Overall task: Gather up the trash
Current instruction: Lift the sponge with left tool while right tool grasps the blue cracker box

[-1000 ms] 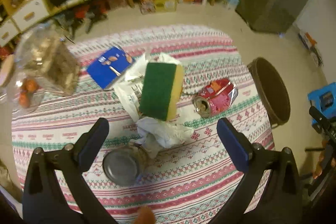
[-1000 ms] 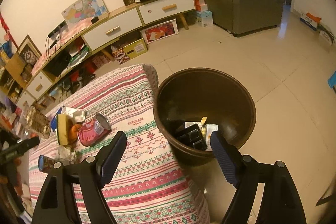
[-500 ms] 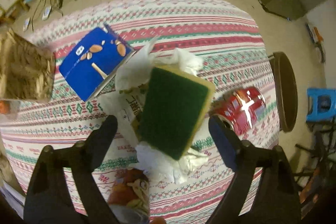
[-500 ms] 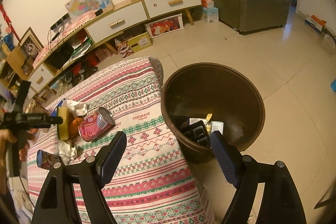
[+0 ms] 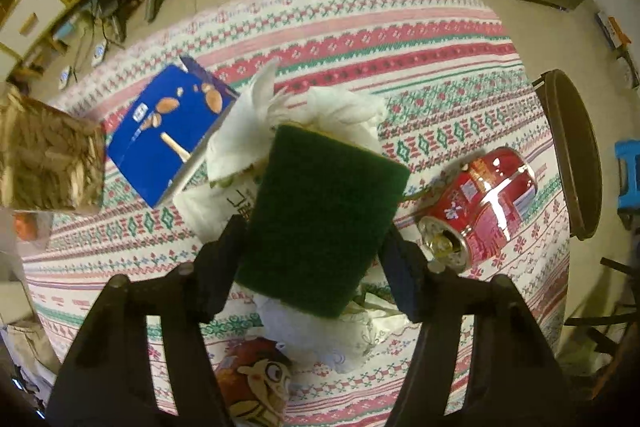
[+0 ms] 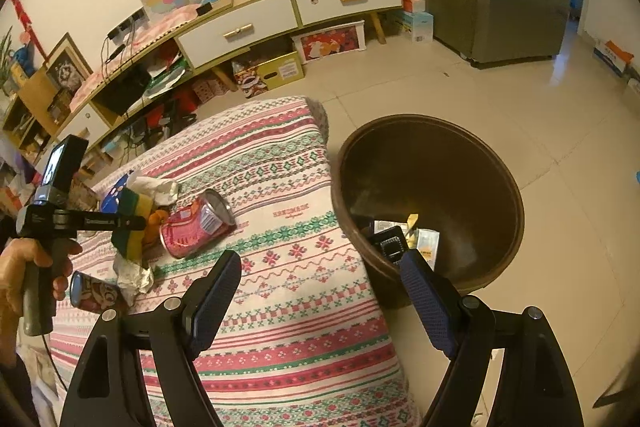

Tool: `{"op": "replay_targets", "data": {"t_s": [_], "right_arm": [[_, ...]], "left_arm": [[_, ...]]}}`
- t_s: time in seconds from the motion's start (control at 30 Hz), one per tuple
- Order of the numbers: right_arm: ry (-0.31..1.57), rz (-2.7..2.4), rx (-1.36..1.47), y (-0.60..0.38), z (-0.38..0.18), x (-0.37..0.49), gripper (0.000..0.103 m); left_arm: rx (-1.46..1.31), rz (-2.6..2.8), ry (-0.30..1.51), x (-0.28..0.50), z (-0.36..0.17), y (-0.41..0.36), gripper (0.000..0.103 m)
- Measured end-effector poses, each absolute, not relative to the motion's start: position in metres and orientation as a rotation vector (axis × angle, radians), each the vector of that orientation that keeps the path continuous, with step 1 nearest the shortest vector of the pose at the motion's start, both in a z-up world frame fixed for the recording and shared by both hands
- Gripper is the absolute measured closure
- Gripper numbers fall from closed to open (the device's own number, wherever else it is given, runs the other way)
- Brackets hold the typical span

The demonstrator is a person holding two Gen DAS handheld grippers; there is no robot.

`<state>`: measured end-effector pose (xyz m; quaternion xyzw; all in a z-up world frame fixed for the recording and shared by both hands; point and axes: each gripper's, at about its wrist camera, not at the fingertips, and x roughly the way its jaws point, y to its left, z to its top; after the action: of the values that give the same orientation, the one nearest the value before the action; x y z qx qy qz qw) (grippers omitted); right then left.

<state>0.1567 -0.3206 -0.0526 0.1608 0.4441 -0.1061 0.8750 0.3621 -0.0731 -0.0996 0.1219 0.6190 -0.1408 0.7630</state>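
Sponge: green scouring face up, yellow foam under it, lying tilted on a heap of crumpled white tissue near the middle of the counter, which wears a striped patterned cloth. Judged light, soft and springy; it will squash under pressure and should not slip, the scouring face being rough. Best taken across its short width, on the two long edges, low enough to bite foam and not merely the thin green layer.

Left gripper is over it, pointing steeply down, jaws astride the near end of the sponge. They have just been closing with the sponge between them; pads look at or just beside its edges, no squeeze of the foam visible, so I count them as not yet gripping.

Risk: loose tissue underneath may lift along with it.

Just beside, a blue carton on one side, a dented red can on its side on the other, and a second printed can close under the gripper.

Right gripper hangs near the counter's edge, jaws wide apart, nothing between them. Brown bin stands on the floor against the counter, some rubbish already in it.
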Motion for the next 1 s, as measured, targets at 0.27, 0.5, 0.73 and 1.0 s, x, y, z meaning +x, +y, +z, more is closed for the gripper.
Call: {"op": "replay_targets", "data": {"t_s": [0.27,0.5,0.73,1.0], "right_arm": [[0.92,-0.196,0.331,-0.306,-0.05,0.161,0.02],[0.941,-0.121,0.272,-0.268,-0.051,0.179,0.02],[0.947,0.011,0.226,-0.207,-0.047,0.222,0.02],[1.021,0.146,0.136,-0.117,-0.058,0.299,0.021]], "left_arm": [[0.176,-0.31,1.156,0.341,-0.041,-0.051,0.038],[-0.037,-0.257,1.012,0.303,0.005,0.031,0.038],[-0.127,-0.096,0.953,0.256,-0.01,0.107,0.038],[-0.175,0.007,1.006,0.249,-0.037,0.138,0.038]]}}
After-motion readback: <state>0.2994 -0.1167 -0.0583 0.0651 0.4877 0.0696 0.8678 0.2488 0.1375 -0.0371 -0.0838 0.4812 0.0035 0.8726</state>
